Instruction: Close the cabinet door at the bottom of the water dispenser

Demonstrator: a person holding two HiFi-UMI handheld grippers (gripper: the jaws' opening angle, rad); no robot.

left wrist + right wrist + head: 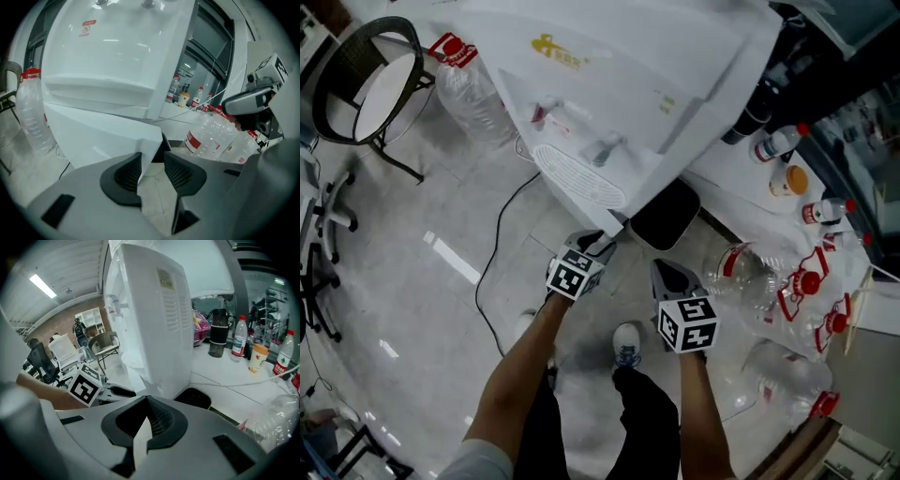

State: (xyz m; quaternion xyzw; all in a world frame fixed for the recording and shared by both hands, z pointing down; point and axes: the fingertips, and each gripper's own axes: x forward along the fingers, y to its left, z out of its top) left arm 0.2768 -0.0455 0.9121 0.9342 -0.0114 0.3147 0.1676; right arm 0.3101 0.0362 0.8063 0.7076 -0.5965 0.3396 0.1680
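Observation:
The white water dispenser (609, 84) stands in front of me, taps and drip tray facing me. In the left gripper view its lower cabinet door (98, 136) swings out at an angle, and the door's free edge lies between the jaws of my left gripper (152, 171). The left pad (129, 171) is against the door and the right pad stands apart from it, so the jaws are open. In the head view the left gripper (605, 246) sits at the dispenser's base. My right gripper (666, 274) hovers beside it, off the door; its jaws (146, 416) are shut on nothing.
A black rounded object (666, 214) sits on the floor right of the dispenser. Several empty water bottles (769, 281) lie at the right, and a large one (473, 89) stands at the left. A chair (370, 80) and a power cable (492, 262) are on the left.

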